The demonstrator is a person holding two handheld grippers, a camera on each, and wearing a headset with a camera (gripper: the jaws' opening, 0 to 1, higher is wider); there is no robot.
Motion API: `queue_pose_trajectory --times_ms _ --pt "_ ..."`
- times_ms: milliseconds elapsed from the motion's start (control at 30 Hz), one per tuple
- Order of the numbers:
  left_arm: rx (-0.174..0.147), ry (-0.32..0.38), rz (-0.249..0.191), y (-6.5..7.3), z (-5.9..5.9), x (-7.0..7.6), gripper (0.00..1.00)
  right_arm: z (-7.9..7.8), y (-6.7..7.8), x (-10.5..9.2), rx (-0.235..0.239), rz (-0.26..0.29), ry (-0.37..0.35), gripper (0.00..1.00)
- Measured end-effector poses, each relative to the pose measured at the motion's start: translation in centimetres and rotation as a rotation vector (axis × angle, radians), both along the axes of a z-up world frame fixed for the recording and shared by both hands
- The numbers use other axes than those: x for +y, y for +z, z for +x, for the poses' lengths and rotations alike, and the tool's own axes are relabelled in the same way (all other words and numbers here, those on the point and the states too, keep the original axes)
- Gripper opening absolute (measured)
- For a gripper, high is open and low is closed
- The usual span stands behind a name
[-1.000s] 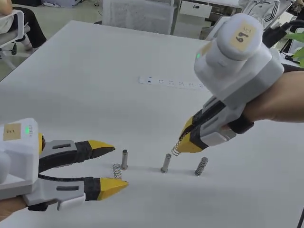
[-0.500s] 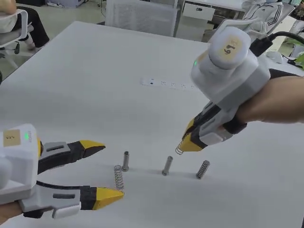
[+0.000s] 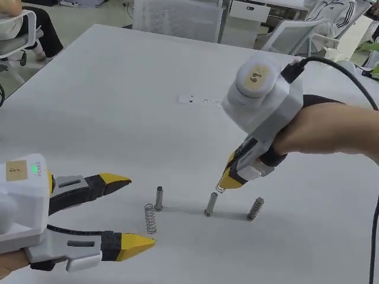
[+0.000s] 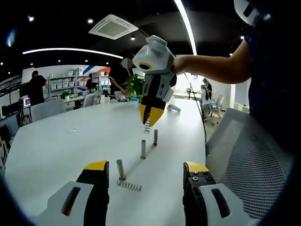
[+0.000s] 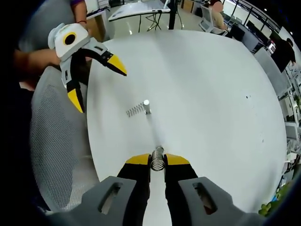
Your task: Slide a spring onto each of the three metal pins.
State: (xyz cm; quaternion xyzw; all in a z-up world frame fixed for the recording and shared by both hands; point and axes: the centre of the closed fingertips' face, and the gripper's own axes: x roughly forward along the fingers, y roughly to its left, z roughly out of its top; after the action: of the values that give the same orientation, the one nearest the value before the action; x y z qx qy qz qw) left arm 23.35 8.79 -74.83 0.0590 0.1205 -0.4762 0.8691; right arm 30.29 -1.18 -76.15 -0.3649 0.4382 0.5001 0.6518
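A round tan sticker (image 3: 256,77) on the top housing of the right gripper (image 3: 227,183) is showing handwritten dark digits, reading as "69" and sitting tilted in the head view. A square tan sticker (image 3: 16,170) on the white body of the left gripper (image 3: 139,209) is carrying one faint dark mark, too small to read.

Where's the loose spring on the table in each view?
Head view: loose spring lower centre, below-left of the end pin.
Left gripper view: loose spring bottom centre, beside the end pin.
Right gripper view: loose spring left of centre, beside the end pin.
Shared landmark: that end pin.
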Motion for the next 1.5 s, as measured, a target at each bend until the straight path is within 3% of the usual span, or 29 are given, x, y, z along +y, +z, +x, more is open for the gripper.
queue_pose_trajectory --times_ms 800,1500 --pt "-0.005 0.001 0.001 0.1 0.2 0.2 0.57 0.1 -2.5 0.4 0.045 -0.033 -0.006 0.08" --pt "0.002 -0.002 0.003 -0.1 0.3 0.1 0.55 0.4 -7.1 0.5 0.055 -0.101 0.013 0.09"
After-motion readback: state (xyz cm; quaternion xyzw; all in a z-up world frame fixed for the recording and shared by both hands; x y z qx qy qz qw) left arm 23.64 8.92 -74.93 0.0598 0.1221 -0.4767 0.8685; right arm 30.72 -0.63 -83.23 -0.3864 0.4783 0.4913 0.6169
